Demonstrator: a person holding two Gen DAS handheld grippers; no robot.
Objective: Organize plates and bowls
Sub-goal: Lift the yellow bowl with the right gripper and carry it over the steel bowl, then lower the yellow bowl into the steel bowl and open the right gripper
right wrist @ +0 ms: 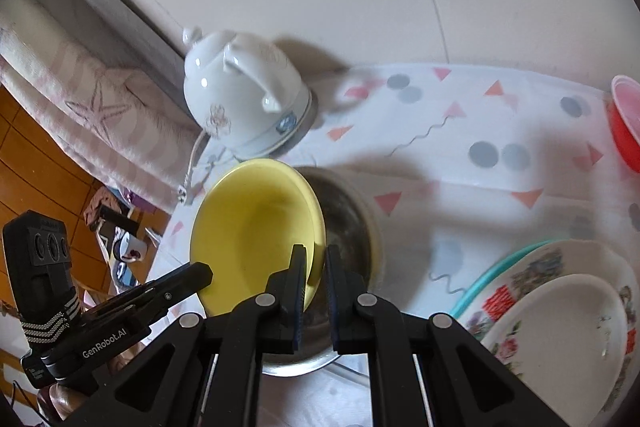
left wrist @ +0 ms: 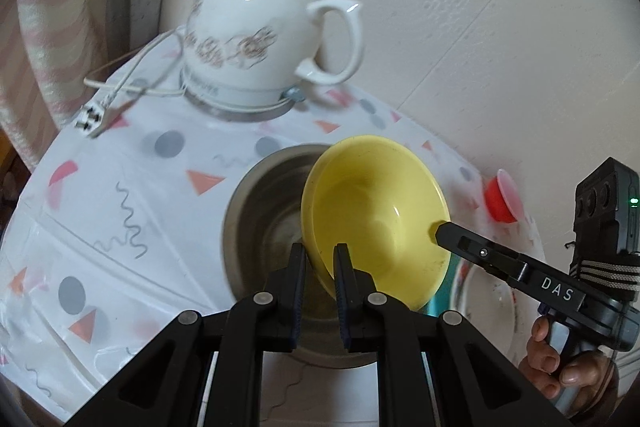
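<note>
Yellow bowl (left wrist: pixel 376 215) held tilted on edge over the steel bowl (left wrist: pixel 264 211), which sits on the patterned tablecloth (left wrist: pixel 132 195). The steel bowl serves as landmark for all else.

Left gripper (left wrist: pixel 320 267): jaws narrowed to a small gap, pinching the yellow bowl's rim, one finger inside the bowl and one outside. In the right wrist view the left gripper (right wrist: pixel 204 273) shows only from the side, its tip at the yellow bowl's (right wrist: pixel 256 227) lower left rim; can't tell the gap from there.

Right gripper (right wrist: pixel 316 267): jaws likewise nearly closed, clamped on the yellow bowl's rim at the side facing the steel bowl (right wrist: pixel 352 227). From the left wrist view the right gripper (left wrist: pixel 440 229) tip touches the bowl's right rim, and a hand (left wrist: pixel 560 367) grips its handle.

Around the steel bowl:
- White kettle (left wrist: pixel 260 23) with floral print behind it, on a metal base; its cord and plug (left wrist: pixel 90 117) lie behind and left of it. Kettle (right wrist: pixel 240 95) also seen in the right wrist view.
- Red cup (left wrist: pixel 500 199) lying on its side, to the right and slightly behind, near the wall; also at the frame edge in the right wrist view (right wrist: pixel 624 131).
- Stack of flower-printed plates (right wrist: pixel 568 315) on a teal-rimmed one, just right of the steel bowl and closer to the camera; partly visible behind the right gripper in the left view (left wrist: pixel 488 299).
- Striped curtain (right wrist: pixel 100 107) far left, past the table edge, wooden floor (right wrist: pixel 32 155) below with clutter, blurry.

The yellow bowl blocks much of the steel bowl's inside; both grippers crowd its near rim.
</note>
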